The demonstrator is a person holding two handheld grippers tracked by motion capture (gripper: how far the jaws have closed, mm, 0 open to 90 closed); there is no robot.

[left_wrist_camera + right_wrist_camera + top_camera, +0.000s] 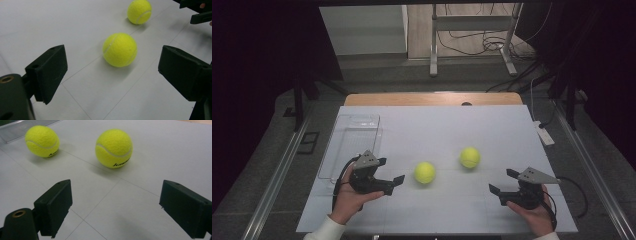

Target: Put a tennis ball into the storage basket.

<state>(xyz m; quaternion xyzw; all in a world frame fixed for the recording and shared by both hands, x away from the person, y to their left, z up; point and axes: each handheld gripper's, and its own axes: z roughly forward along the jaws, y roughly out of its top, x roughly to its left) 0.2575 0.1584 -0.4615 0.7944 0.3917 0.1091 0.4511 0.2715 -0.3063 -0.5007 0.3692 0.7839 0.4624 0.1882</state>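
both grippers' jaws gape empty toward two tennis balls (424, 172); high view adds clear tray (332, 150)

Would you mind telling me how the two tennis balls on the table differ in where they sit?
The left tennis ball lies close in front of the left gripper, nearer the clear tray; the right tennis ball sits farther up the table, toward the right gripper. In the right gripper view, the right ball's black lettering shows more fully. Both are yellow-green, untouched, resting on the white surface.
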